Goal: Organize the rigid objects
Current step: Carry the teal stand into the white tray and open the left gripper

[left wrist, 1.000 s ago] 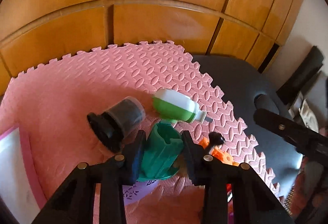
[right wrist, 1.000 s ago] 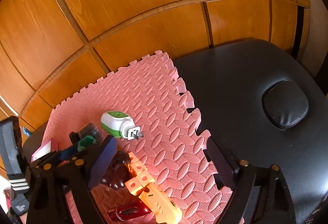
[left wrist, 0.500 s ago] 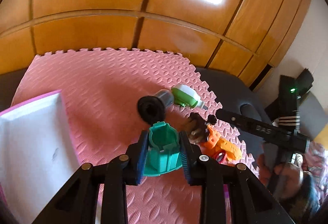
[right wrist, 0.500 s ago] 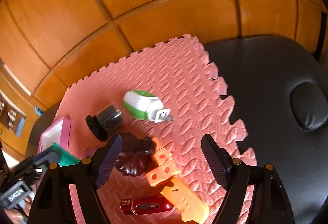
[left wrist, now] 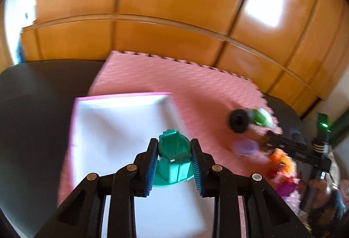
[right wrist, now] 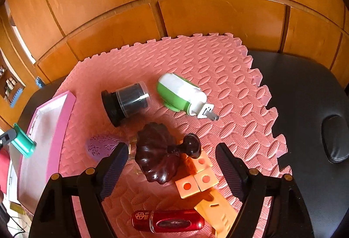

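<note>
Teal ribbed plastic holder [left wrist: 174, 157], mid-frame over the pink-rimmed white tray [left wrist: 122, 120], is clamped flank to flank by the left gripper [left wrist: 174, 164]: light, stiff, slick. Right gripper [right wrist: 170, 164], jaws opening, straddles the dark glossy scalloped ornament [right wrist: 159, 155] without touching; likely heavier, grip its lobes.

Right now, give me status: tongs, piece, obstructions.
Left tongs shut on teal piece, over white tray. Right tongs opening, straddling dark brown ornament, pads clear. Nothing in the way.
</note>
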### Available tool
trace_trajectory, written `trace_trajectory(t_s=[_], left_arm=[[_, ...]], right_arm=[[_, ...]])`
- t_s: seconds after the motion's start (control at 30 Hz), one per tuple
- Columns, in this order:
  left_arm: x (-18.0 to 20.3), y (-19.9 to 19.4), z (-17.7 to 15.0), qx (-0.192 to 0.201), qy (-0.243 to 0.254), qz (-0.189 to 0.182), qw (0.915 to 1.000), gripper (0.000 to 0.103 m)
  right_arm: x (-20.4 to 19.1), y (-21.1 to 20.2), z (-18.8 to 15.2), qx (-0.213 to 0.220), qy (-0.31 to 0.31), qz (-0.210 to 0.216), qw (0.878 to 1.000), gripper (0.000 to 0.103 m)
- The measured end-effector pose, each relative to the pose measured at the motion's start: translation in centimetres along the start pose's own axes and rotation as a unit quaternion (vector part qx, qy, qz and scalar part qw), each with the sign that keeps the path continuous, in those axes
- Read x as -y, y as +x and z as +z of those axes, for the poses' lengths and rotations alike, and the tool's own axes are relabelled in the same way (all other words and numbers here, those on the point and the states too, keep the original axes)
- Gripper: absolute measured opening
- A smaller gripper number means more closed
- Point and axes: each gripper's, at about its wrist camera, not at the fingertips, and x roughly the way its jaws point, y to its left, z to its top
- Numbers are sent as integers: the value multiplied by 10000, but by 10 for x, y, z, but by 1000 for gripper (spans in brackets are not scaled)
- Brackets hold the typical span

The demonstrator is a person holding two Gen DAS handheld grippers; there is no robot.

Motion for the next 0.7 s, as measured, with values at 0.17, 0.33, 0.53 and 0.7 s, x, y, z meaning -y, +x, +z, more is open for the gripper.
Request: trace_trajectory(t_s=[0.17,0.33,0.53,0.7], left_arm=[[-36,12,8,-29,-217,324,9992,30],[-62,36,17,-91,-419,640,9970,30],[-72,53,19,-145,-437,973,9942,48],[-73,32,11,186,-542,1166,9915,77]], right_arm=[[-3,4,0,32,-1,24,10000,83],[-7,6,-2,60,-110,112,9999,75],[-10,3,-2,124,-189,87,9997,75],[-13,2,-4,107,-256,140,9995,75]])
